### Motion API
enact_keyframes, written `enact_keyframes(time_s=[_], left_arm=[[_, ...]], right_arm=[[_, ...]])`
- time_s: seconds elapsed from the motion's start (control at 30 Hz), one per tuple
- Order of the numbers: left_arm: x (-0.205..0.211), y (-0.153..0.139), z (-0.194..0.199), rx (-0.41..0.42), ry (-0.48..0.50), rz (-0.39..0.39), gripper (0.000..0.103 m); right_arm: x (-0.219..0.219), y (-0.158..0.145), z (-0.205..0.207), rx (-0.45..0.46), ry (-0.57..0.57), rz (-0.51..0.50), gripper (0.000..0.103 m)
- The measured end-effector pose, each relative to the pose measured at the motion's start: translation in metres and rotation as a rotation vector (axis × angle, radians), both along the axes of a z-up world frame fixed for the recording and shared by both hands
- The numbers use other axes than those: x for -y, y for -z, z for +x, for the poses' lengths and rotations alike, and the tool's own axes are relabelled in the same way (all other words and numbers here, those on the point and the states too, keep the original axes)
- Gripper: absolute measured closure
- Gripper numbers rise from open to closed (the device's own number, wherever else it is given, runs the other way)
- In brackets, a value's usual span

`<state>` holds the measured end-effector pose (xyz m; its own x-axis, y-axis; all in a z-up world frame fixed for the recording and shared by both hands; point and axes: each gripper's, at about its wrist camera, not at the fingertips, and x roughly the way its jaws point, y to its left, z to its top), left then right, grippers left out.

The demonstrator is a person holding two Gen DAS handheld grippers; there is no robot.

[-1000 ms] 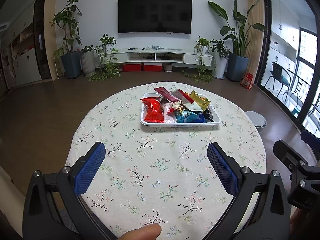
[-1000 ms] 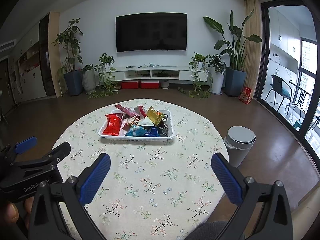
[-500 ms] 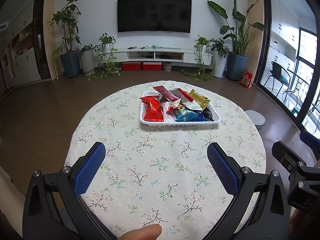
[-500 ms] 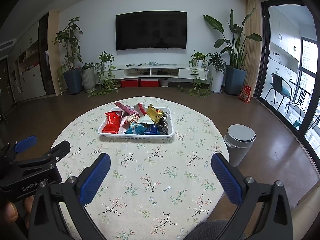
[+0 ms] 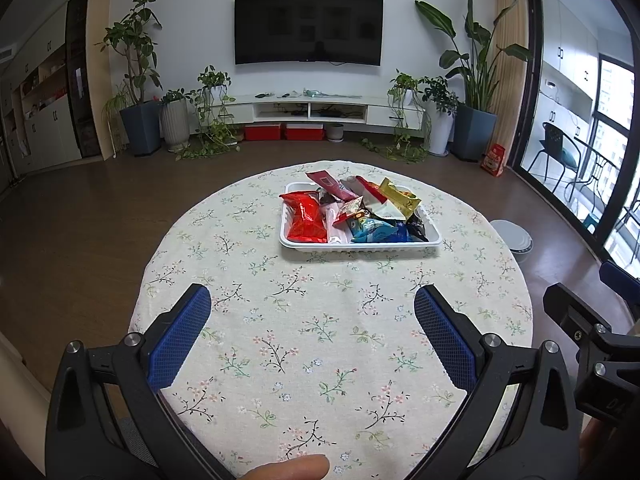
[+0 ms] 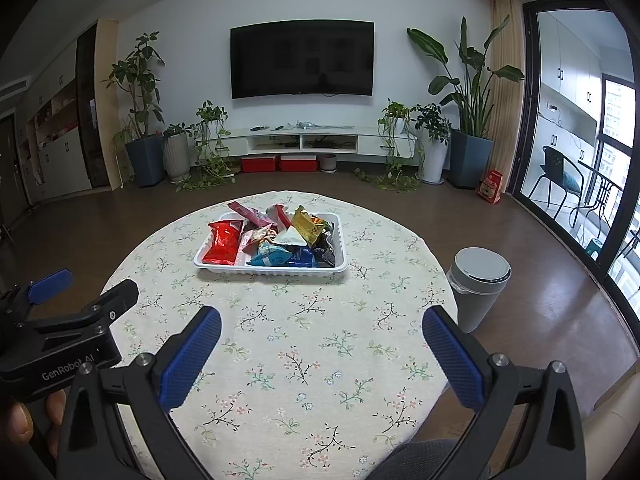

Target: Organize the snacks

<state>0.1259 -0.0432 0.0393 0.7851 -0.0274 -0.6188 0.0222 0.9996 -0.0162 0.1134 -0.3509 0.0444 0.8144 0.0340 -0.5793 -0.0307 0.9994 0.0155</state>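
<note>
while snack tray sits mid-table, left tongs, right tongs gape empty.

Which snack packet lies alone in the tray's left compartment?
The big glossy red packet; the other wrappers are heaped together in the white plastic tray's right part.

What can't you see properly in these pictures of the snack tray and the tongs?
- Words on the snack packets: too small in both views.
- Packets lower in the white tray: covered by the ones on top.
- Bin in the left wrist view: mostly hidden behind the table.
- The person: only a fingertip, cut off by the bottom edge.
- Left tongs and right tongs, both open: handles cut off below.
</note>
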Motion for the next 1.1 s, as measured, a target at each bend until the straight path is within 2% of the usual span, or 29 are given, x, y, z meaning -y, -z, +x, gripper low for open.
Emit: enact_keyframes(time_s=[1.1], left_arm=[[-0.0007,-0.0039,0.0028,0.004,-0.004,-0.003,0.000]], right_arm=[[0.0003,-0.0005,-0.0026,-0.011,-0.003,0.001,0.000]])
